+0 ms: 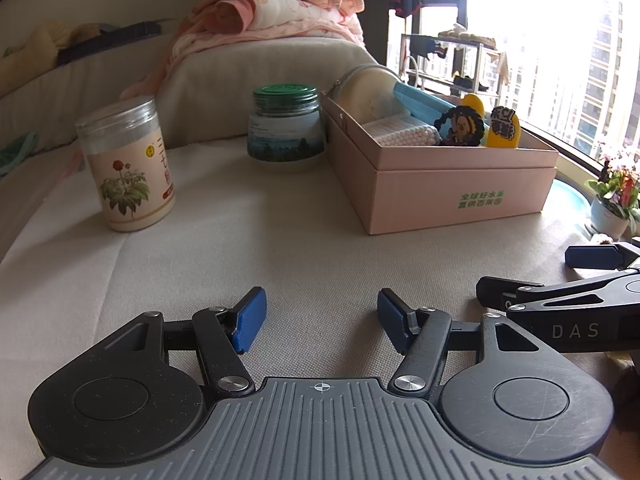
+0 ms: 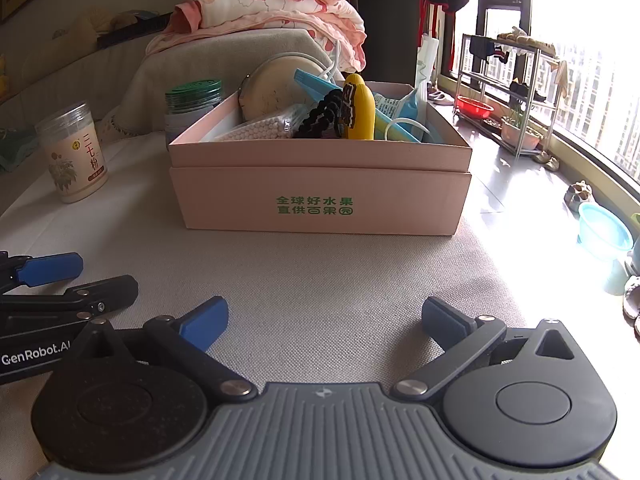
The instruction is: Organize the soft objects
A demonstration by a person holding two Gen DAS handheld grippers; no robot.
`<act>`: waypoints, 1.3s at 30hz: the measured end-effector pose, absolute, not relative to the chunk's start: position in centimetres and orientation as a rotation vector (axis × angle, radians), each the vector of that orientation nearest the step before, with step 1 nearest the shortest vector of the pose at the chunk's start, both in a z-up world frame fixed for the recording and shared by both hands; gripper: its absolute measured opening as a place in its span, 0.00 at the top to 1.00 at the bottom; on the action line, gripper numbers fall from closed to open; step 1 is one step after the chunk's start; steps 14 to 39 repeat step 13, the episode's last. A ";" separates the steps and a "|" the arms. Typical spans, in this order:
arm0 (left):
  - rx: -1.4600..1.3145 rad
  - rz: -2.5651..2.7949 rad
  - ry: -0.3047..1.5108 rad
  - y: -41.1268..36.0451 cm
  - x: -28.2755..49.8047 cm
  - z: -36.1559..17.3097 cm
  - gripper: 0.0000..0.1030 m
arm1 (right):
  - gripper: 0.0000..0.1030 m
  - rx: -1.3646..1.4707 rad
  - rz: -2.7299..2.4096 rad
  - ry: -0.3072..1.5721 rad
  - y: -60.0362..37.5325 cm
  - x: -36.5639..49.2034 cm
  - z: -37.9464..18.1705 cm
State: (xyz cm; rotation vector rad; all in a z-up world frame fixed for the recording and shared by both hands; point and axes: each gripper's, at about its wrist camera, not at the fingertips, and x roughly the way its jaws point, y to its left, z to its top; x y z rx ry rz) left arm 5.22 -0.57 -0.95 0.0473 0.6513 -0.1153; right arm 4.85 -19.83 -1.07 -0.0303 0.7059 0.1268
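A pink cardboard box [image 2: 320, 200] with green lettering stands on the beige cushion; it also shows in the left wrist view [image 1: 460, 188]. Inside it are a round cream pouch [image 2: 276, 88], a bag of cotton swabs [image 2: 260, 130], blue face masks [image 2: 400, 114], a black scrunchie-like item [image 2: 320, 118] and a yellow banana-shaped soft toy [image 2: 358, 108]. My left gripper [image 1: 322, 320] is open and empty above the cushion, left of the box. My right gripper [image 2: 324, 324] is open and empty in front of the box.
A white jar with a flower label [image 1: 128, 168] and a green-lidded jar [image 1: 286, 128] stand left of the box. Folded pink blankets [image 1: 280, 4] lie on the sofa arm behind. To the right are the cushion edge, the floor, a blue basin [image 2: 604, 232] and a metal rack [image 2: 516, 92].
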 end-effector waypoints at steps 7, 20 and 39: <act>0.049 -0.112 0.652 -0.6 5.3 -1.0 0.34 | 0.00 -0.031 0.127 0.706 -19.8 4.8 -1.1; 0.048 -0.113 0.652 -0.7 5.2 -0.9 0.35 | 0.00 -0.030 0.127 0.706 -19.8 4.8 -1.1; 0.048 -0.113 0.652 -0.7 5.2 -0.9 0.35 | 0.00 -0.030 0.127 0.706 -19.8 4.8 -1.1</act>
